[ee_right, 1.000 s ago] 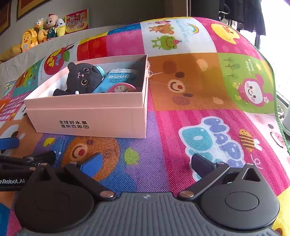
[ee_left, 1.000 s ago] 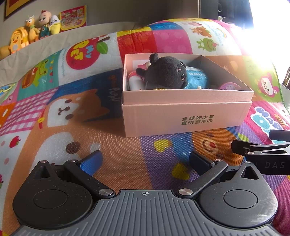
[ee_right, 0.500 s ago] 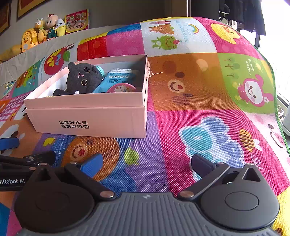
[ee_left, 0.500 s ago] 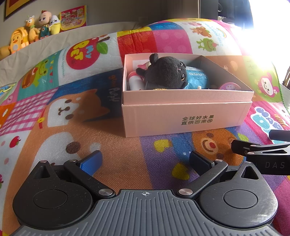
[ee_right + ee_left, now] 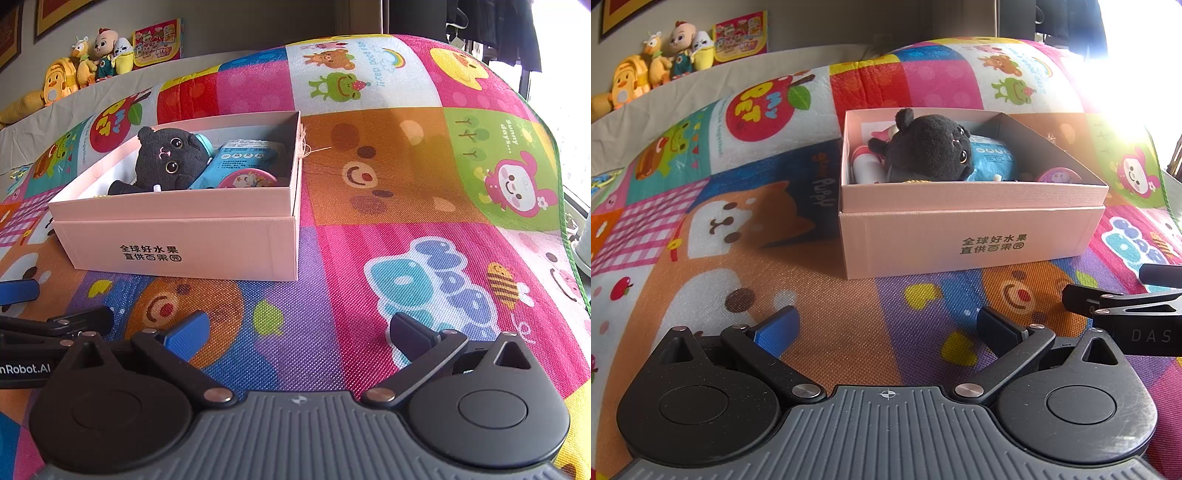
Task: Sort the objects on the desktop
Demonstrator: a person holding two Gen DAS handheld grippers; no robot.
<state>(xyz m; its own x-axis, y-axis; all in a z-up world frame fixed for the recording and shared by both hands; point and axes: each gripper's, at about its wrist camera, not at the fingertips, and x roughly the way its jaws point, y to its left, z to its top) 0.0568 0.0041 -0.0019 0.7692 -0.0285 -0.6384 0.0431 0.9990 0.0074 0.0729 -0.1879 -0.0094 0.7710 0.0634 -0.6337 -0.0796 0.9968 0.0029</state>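
A pink cardboard box (image 5: 971, 240) (image 5: 177, 243) stands on the colourful cartoon play mat (image 5: 701, 229) (image 5: 406, 184). Inside lie a black plush cat (image 5: 931, 147) (image 5: 170, 158), a blue packet (image 5: 991, 157) (image 5: 243, 153), a round pink tin (image 5: 1058, 175) (image 5: 247, 179) and a small white and pink bottle (image 5: 864, 168). My left gripper (image 5: 886, 326) hovers open over the mat, short of the box's front. My right gripper (image 5: 299, 328) is open too, with nothing between its fingers, in front of the box's right corner. Each gripper shows at the edge of the other's view.
Several plush toys (image 5: 657, 62) (image 5: 85, 62) and a picture card (image 5: 740, 35) line a ledge at the back. The mat's green edge (image 5: 565, 221) drops off at the right. Strong window glare (image 5: 1137, 55) washes out the far right.
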